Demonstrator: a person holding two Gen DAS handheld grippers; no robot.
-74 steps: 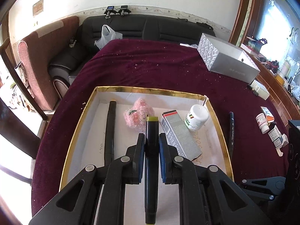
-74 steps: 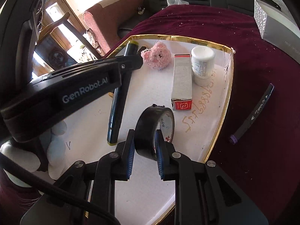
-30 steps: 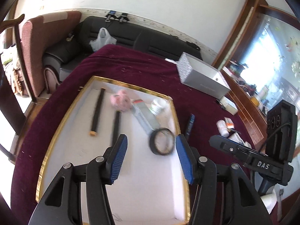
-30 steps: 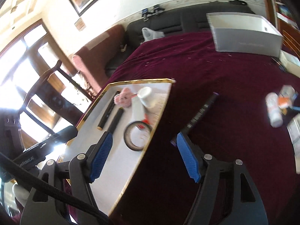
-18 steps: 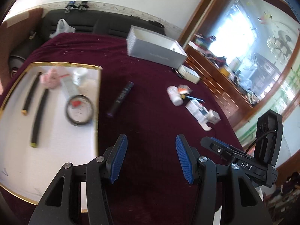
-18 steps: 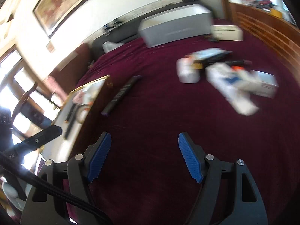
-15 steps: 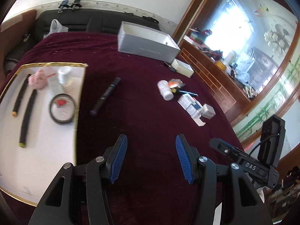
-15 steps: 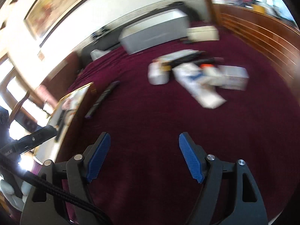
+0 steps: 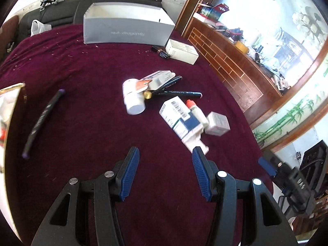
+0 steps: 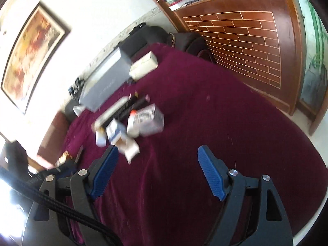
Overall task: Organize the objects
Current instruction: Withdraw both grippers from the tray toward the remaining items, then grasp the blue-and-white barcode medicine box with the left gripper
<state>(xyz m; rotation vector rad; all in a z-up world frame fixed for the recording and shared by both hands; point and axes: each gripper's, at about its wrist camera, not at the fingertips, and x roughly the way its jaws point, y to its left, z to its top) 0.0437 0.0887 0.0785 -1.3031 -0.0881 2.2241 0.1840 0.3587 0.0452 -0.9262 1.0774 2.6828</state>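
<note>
Two tools, both empty: left tool (image 9: 164, 170) part-open, right tool (image 10: 156, 172) wider, jaws just opening. Blue-white carton (image 9: 180, 121) lies just ahead-right of left tool, long axis slanting toward its right finger; left nearer.

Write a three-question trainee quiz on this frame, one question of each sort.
1. True or false: the left gripper holds a marker.
2. Which lies alone, nearest the gold-edged tray? A) white bottle B) black marker C) grey box
3. What colour is the cloth that the items lie on?

Key: 1 false, both grippers are open and empty. 2 B. 3 dark red.
</note>
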